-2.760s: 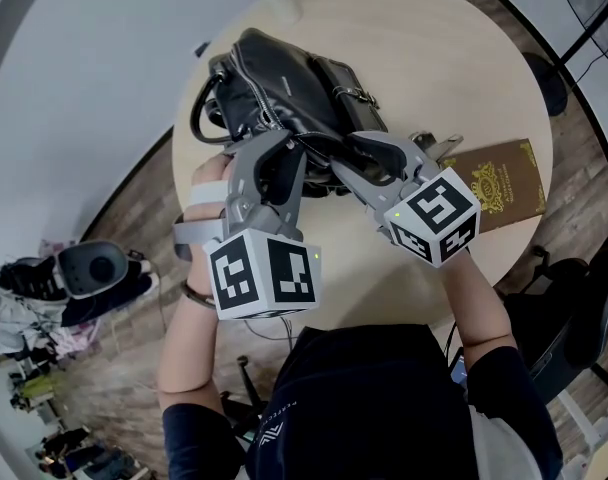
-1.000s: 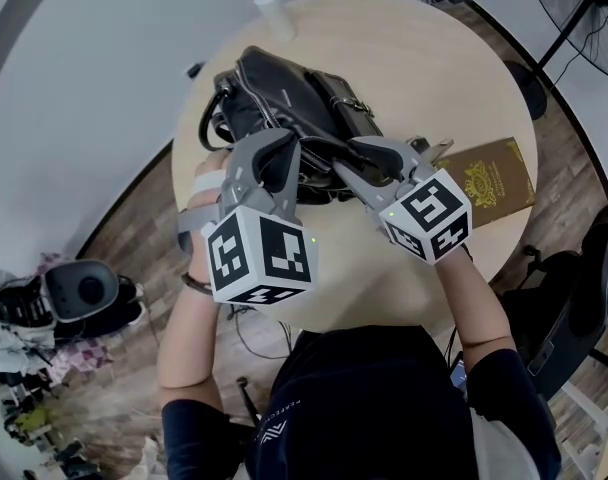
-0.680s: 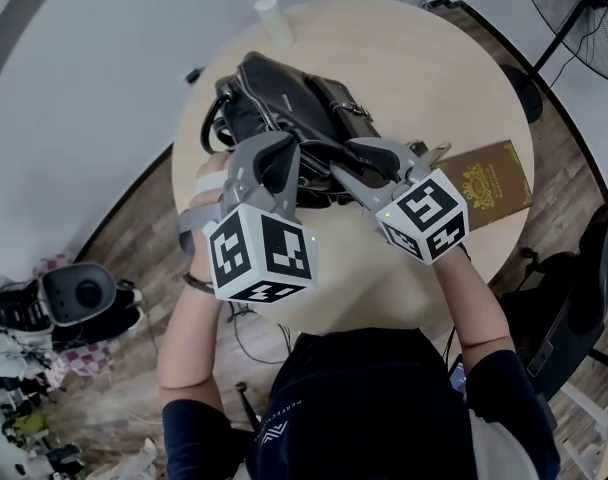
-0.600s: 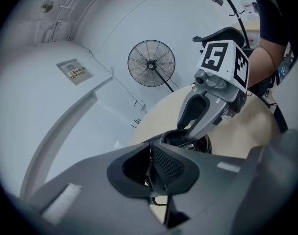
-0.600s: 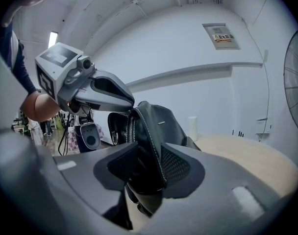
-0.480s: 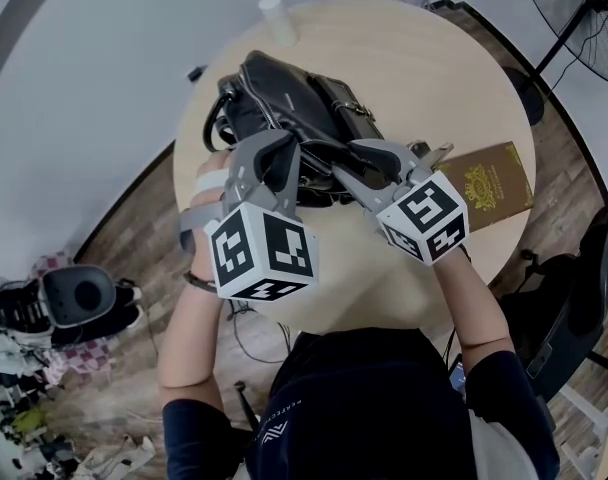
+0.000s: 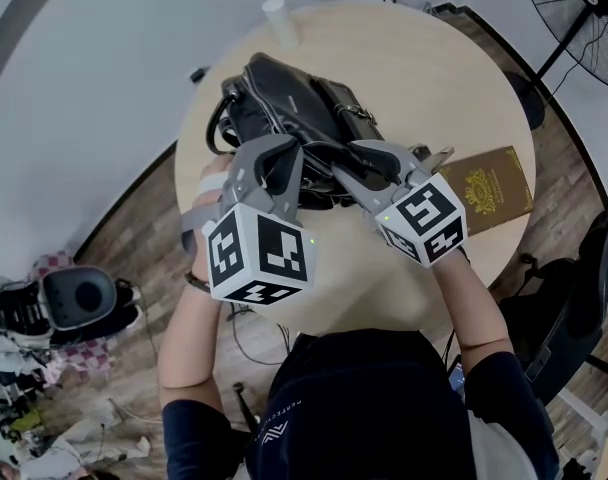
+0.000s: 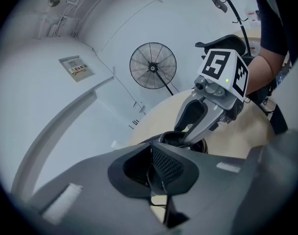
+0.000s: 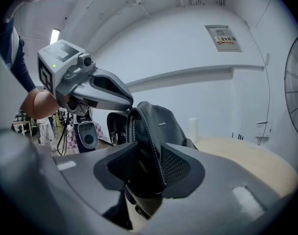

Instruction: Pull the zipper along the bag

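1. Lying on the far-left part of the round tabletop: a black leather bag, with its handles curling off the left end and its zipper running up the near edge.
2. Gripping the bag's near end with the right gripper: fingers clamped on a fold of black leather that fills the gap between the pads. Just eased a little wider, with the leather between them.
3. Meeting the same end from the left with the left gripper: fingers shut together, having just closed a touch further. Only a thin dark sliver showing at their seam; impossible to tell whether that is the zipper pull.
4. Held side by side, tips close together at the bag's near end, marker cubes turned back toward the person.
5. At the tabletop's right edge, just beside the right gripper and apart from the bag: a brown book with gold print, lying flat.
6. At the far edge, beyond the bag: a white cup, standing upright.
7. On the wooden floor past the tabletop, at the upper right of the head view: a standing fan.
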`<state>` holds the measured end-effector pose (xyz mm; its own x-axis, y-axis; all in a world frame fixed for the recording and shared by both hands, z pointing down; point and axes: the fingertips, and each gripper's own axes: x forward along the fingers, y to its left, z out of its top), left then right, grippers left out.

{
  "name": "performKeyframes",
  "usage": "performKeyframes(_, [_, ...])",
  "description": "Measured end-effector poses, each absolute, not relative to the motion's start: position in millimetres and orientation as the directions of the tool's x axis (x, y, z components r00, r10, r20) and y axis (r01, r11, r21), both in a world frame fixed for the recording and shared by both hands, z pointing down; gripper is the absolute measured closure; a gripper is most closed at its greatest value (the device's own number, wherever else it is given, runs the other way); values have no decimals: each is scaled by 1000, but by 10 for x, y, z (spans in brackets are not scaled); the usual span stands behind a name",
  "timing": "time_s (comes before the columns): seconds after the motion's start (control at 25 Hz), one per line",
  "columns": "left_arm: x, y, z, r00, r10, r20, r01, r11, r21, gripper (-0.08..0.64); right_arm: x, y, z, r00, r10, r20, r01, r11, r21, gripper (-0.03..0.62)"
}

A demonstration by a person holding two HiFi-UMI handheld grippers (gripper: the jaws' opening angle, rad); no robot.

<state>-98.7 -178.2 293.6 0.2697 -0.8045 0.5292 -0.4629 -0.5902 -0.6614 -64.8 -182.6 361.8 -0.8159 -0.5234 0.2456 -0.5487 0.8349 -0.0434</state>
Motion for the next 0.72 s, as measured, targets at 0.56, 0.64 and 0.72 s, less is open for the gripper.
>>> performKeyframes(0.56, [-1038,-1707,2716,284,-825,488,-469,-564,-680,531,-719,-1799,3484,-825,-522,218,-535,845,0,434])
performKeyframes(0.64, [-1014,-1692,2709,299,-818,490,-470,-574,-671,531,-730,-1786,3449,-829,-519,208,-529,848,5,434])
performKeyframes(0.72, [-997,-1677,2709,311,-812,494,-470,-583,-662,532,-743,-1761,3401,-834,-515,198,-523,852,11,433])
